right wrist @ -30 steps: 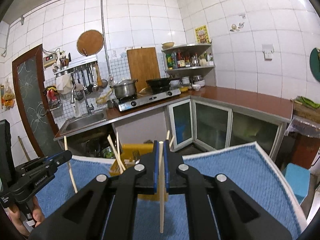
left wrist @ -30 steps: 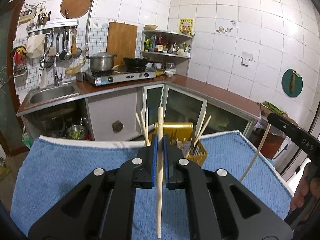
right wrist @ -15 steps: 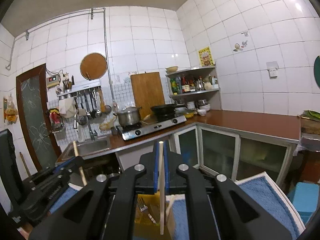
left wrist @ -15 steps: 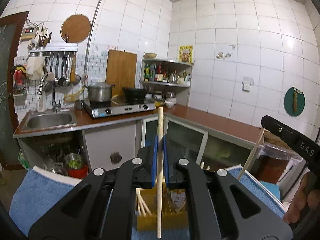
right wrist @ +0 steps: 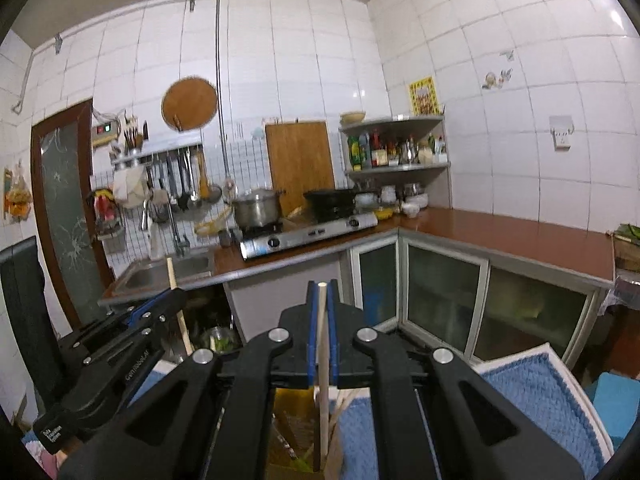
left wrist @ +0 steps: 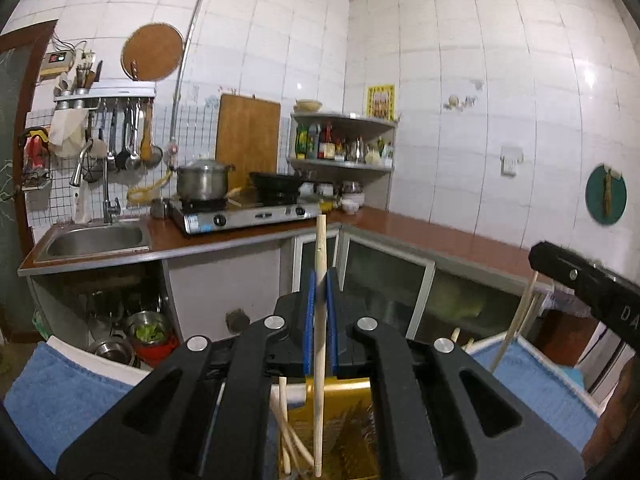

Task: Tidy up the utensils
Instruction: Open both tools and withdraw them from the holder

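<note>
My left gripper (left wrist: 319, 280) is shut on a pale wooden chopstick (left wrist: 319, 392) held upright. Its lower end hangs over a yellow utensil basket (left wrist: 340, 432) that holds other chopsticks (left wrist: 286, 436). My right gripper (right wrist: 320, 292) is shut on a second upright chopstick (right wrist: 322, 396), whose lower end reaches into the same basket (right wrist: 288, 424). The right gripper also shows at the right edge of the left wrist view (left wrist: 580, 284), and the left gripper at the left of the right wrist view (right wrist: 132, 332). Both grippers are above the basket, side by side.
A blue towel (left wrist: 68, 392) covers the table under the basket, also in the right wrist view (right wrist: 532, 404). Behind are a kitchen counter (left wrist: 420, 232) with a sink (left wrist: 94, 240), a gas stove (left wrist: 244, 212) and glass cabinet doors (right wrist: 444, 296).
Both grippers have moved forward over the basket and tilted up, so the table has dropped low in view. Each chopstick's lower end now hangs at the basket. Both grips stay shut.
</note>
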Demonstrator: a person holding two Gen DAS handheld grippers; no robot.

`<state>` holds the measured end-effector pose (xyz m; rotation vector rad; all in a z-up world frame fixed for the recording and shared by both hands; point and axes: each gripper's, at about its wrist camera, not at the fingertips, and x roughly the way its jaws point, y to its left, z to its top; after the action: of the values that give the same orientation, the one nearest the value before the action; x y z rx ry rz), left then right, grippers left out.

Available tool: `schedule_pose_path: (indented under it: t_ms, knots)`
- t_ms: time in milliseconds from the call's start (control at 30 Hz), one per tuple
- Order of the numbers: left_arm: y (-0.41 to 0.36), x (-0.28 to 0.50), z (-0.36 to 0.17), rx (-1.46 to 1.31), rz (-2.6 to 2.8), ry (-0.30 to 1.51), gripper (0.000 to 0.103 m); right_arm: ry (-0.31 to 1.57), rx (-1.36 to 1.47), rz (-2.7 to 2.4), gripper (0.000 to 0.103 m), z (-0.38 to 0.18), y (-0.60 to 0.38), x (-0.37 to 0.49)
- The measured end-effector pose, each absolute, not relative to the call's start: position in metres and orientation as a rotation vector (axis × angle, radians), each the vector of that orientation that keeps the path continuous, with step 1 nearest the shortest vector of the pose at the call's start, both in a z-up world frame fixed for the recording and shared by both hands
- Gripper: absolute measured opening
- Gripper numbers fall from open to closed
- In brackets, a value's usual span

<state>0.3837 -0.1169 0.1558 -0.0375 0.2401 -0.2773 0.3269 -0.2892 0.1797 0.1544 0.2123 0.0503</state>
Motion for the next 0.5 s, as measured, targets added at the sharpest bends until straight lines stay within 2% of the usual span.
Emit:
schedule_pose_path:
  t_ms: [367,500]
  knots:
    - [-0.117,0.397,0.094,0.004,-0.271,0.37,0.004,0.367,0.15,0.075,0.005,0.115,-0.283,0.351]
    - [-0.111,0.402,0.083,-0.004,-0.261,0.404,0.005,0.349,0.146,0.075,0.005,0.106,-0.282,0.348]
